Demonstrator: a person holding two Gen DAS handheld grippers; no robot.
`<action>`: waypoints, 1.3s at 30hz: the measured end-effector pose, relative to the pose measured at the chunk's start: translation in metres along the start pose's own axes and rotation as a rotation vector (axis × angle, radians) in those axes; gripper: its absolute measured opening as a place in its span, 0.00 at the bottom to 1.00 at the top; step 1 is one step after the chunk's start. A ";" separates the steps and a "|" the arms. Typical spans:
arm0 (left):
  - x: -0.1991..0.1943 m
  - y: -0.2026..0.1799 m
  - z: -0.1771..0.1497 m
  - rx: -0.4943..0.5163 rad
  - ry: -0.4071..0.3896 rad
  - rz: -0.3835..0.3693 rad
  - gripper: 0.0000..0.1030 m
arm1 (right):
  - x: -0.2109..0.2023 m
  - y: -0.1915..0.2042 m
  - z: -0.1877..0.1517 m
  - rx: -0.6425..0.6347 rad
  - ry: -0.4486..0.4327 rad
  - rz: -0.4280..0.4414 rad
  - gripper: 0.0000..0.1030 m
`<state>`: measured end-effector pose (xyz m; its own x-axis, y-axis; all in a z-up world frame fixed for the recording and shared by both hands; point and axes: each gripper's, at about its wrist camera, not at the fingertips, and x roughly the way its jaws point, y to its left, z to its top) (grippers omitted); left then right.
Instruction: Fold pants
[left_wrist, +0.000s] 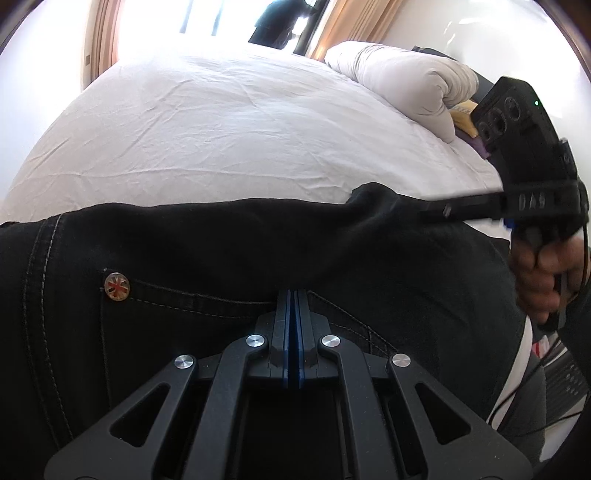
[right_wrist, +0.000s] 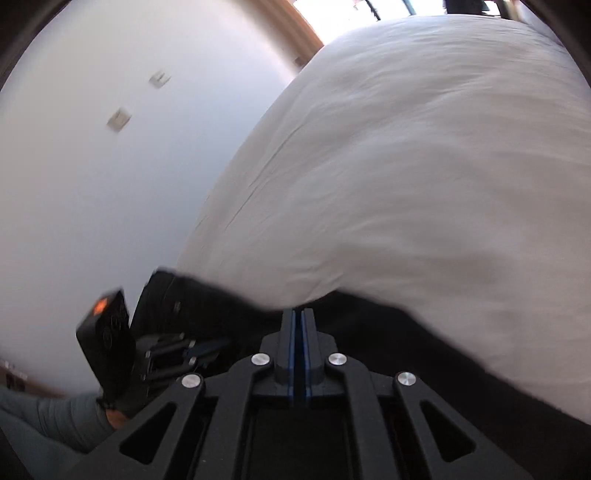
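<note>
Left gripper (left_wrist: 294, 295), lower centre of the left wrist view: jaws clenched, blue pads together, tips buried in a fold of the black pants (left_wrist: 221, 251) at the pocket seam; cloth appears pinched between them. Right gripper (right_wrist: 298, 314), lower centre of the right wrist view: jaws likewise drawn together, tips at the edge of the same dark cloth; that view is blurred, so whether fabric is actually caught cannot be told. In the left wrist view the right gripper body enters from the right edge, angled downward, with a hand (left_wrist: 535, 280) wrapped round its handle. The pants lie spread across the near edge of the bed (left_wrist: 221, 129), waistband area toward the left, a round flag-patterned button (left_wrist: 117, 288) at centre left. White wrinkled sheet covers the bed. A rolled white duvet (left_wrist: 399, 81) sits upper right, a yellow item (left_wrist: 463, 118) beside it. Curtains (left_wrist: 343, 26) frame a bright window at top.
</note>
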<state>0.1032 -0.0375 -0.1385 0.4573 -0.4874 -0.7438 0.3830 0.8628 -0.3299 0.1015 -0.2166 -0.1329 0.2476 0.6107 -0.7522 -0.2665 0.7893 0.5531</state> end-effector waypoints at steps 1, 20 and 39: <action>0.000 0.000 0.000 0.001 0.000 0.003 0.04 | 0.019 0.000 -0.004 -0.006 0.042 -0.038 0.04; 0.003 -0.012 0.012 0.041 0.034 0.081 0.04 | -0.197 -0.202 -0.284 0.795 -0.532 -0.030 0.00; 0.034 -0.102 -0.002 0.169 0.165 -0.027 0.04 | -0.214 -0.196 -0.341 0.944 -0.676 0.065 0.37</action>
<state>0.0781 -0.1419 -0.1310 0.3131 -0.4697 -0.8254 0.5289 0.8081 -0.2592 -0.2173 -0.5239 -0.2026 0.7817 0.3362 -0.5253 0.4325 0.3145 0.8450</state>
